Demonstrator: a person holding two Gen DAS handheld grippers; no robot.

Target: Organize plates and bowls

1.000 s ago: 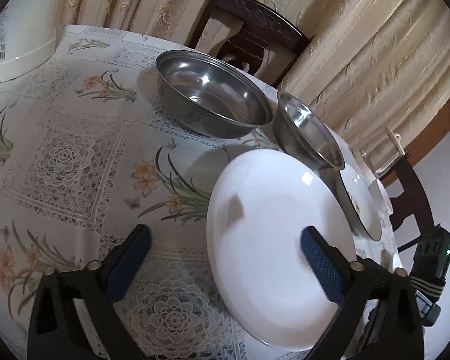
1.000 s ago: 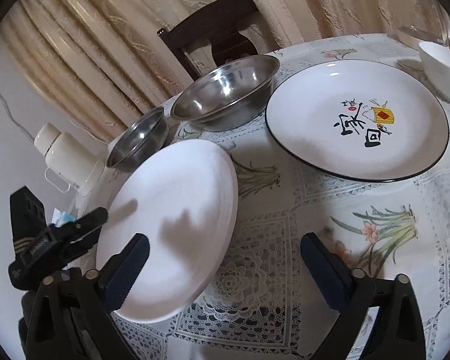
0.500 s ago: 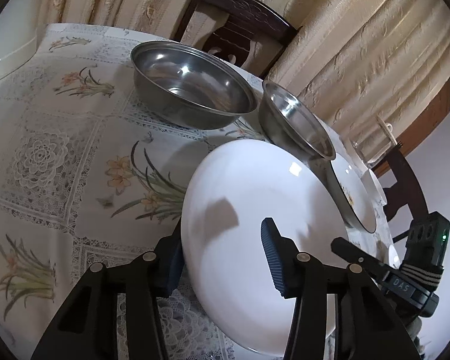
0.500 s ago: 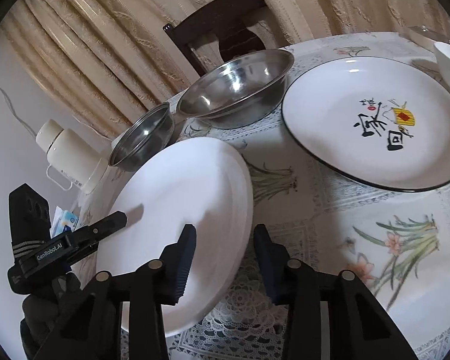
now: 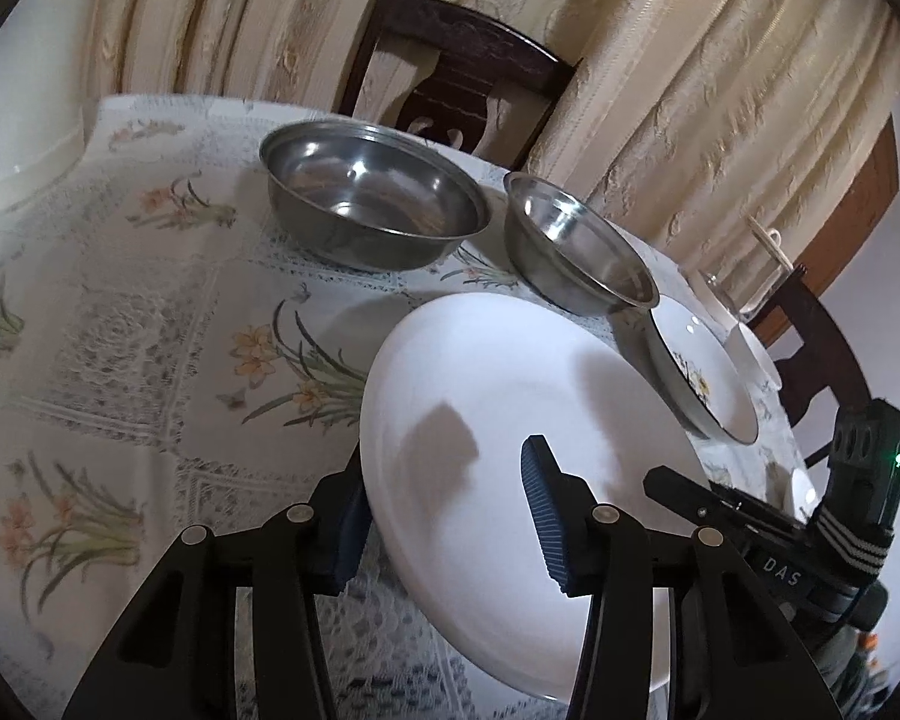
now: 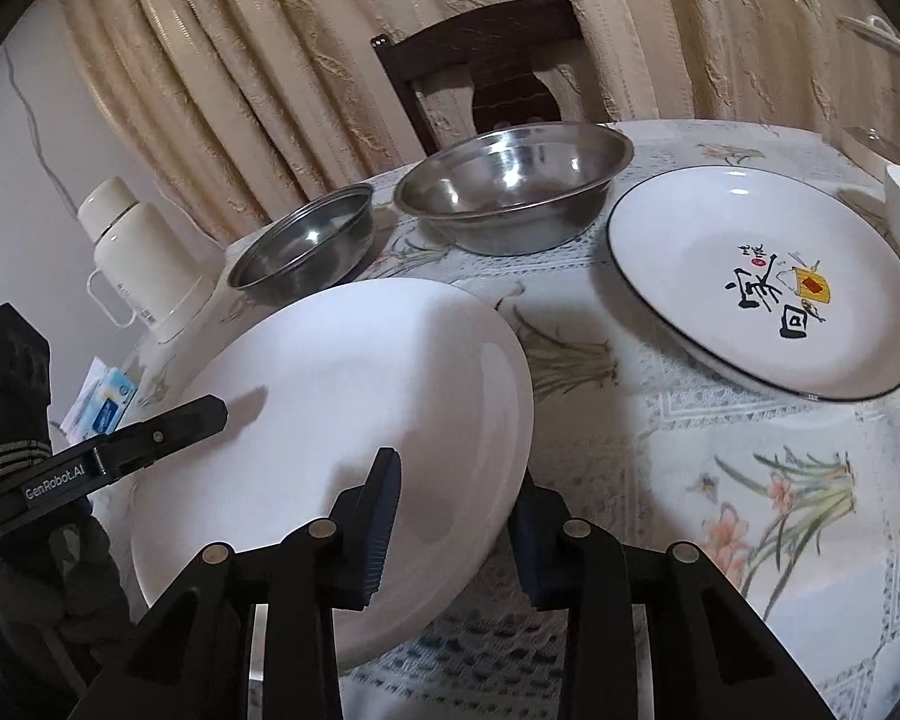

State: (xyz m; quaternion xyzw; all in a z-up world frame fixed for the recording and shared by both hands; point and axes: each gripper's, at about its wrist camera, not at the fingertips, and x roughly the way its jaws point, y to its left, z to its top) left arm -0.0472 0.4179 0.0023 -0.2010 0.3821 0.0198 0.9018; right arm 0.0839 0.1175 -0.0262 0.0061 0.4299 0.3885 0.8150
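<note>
1. Step in hand: the plain white plate is gripped on two opposite sides of its rim and appears raised slightly off the tablecloth; a lift for stacking is judged to be under way.
2. Left gripper: pressed together on the plate's rim, one blue pad above the face, the other hidden beneath the edge.
3. Right gripper: likewise pinched on the opposite rim, one pad over the face, one under.
4. Plate position: near the table's front edge, tilted, between both grippers.
5. Other ware: large steel bowl and small steel bowl side by side toward the far edge; decorated plate to the right.
6. Next move: a level, matched carry is called for, probably onto the decorated plate; uneven force could let the smooth rim slip.
</note>
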